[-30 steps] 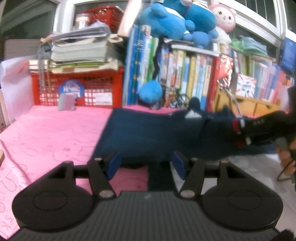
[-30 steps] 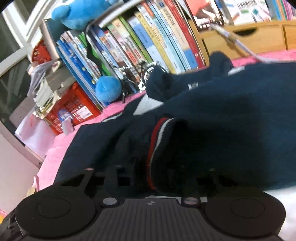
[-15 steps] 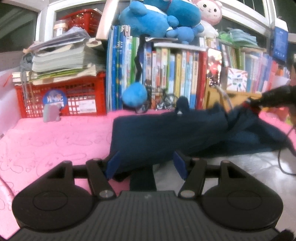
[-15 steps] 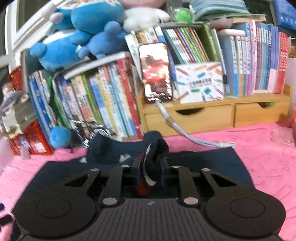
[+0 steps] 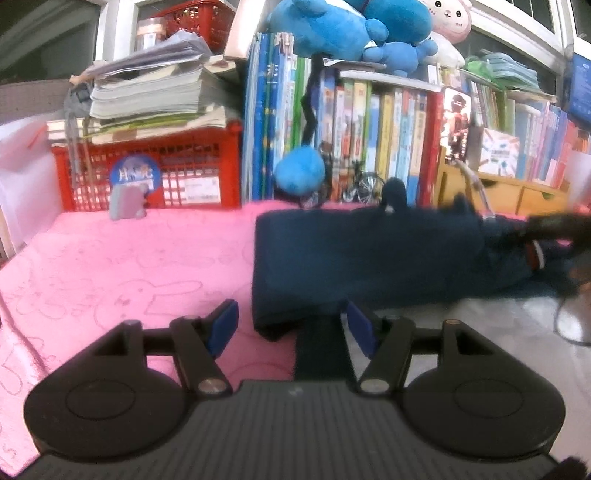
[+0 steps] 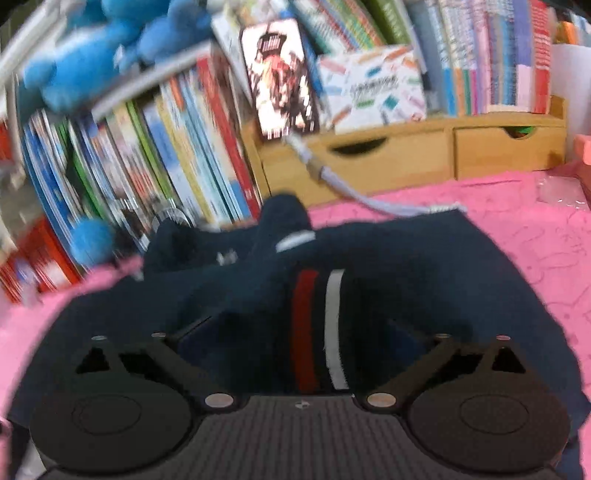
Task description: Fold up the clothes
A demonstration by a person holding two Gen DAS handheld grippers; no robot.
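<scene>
A dark navy garment lies on the pink mat, folded into a long band. My left gripper is open just in front of its near left corner, with blue pads either side of a strip of cloth. In the right wrist view my right gripper is open, fingers spread wide, over the garment; the cuff with red and white stripes lies between them, loose. The right gripper also shows at the far right of the left wrist view.
Behind the mat stand a red crate with stacked papers, a row of books with blue plush toys on top, and a wooden drawer unit with a white cable. A grey surface lies right of the mat.
My right gripper, shut on the striped cuff half a second ago, has opened and let it drop onto the garment. The left gripper stayed open and shifted left a little.
</scene>
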